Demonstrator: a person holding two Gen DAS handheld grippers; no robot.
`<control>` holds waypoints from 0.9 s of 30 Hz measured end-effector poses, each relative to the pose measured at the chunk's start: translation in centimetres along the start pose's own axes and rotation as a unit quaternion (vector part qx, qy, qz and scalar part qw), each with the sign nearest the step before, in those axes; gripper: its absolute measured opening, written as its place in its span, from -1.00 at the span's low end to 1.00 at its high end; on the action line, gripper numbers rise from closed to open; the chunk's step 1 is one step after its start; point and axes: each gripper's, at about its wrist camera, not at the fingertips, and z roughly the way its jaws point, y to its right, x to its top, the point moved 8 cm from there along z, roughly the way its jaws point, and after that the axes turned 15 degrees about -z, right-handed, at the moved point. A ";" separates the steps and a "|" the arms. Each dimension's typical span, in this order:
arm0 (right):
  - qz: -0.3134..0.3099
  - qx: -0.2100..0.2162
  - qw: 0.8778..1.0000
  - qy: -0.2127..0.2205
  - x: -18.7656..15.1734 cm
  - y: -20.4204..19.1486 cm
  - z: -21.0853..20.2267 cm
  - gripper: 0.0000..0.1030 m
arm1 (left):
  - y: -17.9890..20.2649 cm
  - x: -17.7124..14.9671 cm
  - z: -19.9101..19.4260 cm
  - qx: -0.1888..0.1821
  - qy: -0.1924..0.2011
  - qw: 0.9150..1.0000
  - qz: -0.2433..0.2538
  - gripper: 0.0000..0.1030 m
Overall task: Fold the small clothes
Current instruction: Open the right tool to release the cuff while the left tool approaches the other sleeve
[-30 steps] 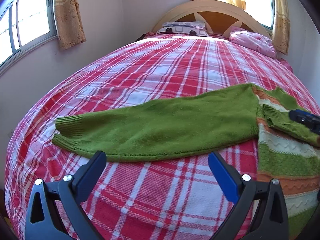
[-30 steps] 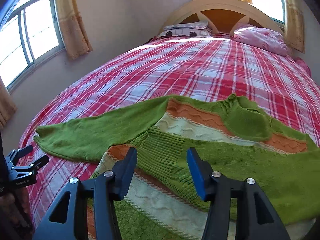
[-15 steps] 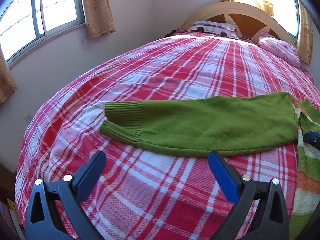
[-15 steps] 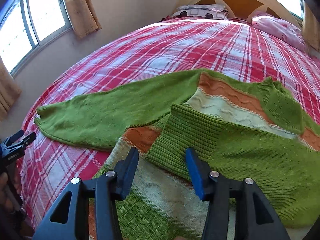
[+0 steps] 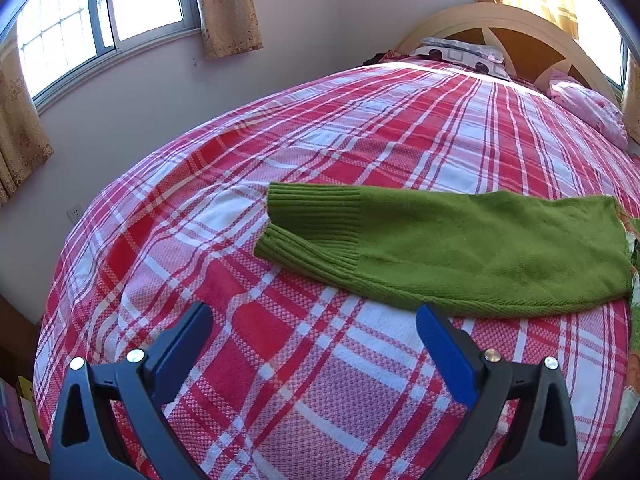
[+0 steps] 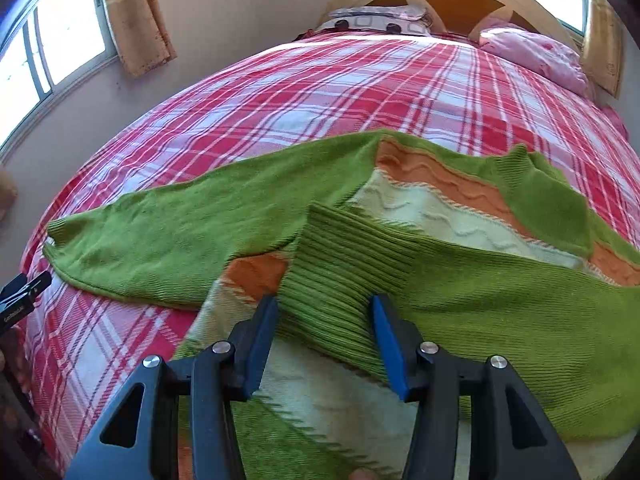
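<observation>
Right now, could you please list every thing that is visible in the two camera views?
sweater: one, green with orange and cream bands, flat on the bed; one sleeve stretched sideways, other sleeve cuff folded over the body
bedspread: one, red and white plaid
pillows: two, pink and patterned grey, at the headboard
headboard: one, cream and brown
windows: two, with tan curtains
left gripper: open, above bare bedspread
right gripper: open, fingers either side of the folded cuff
</observation>
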 end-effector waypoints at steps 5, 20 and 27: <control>-0.014 -0.009 1.000 -0.003 0.0 -1.2 0.4 0.00 | 0.1 0.2 0.4 -0.003 -0.006 1.000 -0.001 1.00; -0.041 -0.038 0.998 0.009 0.1 -2.2 0.7 0.00 | -0.9 0.1 2.4 -0.030 -0.057 0.996 -0.065 1.00; -0.036 -0.032 0.999 0.016 -0.1 -2.0 0.6 0.00 | -2.7 0.8 1.7 -0.078 -0.068 0.981 -0.166 0.75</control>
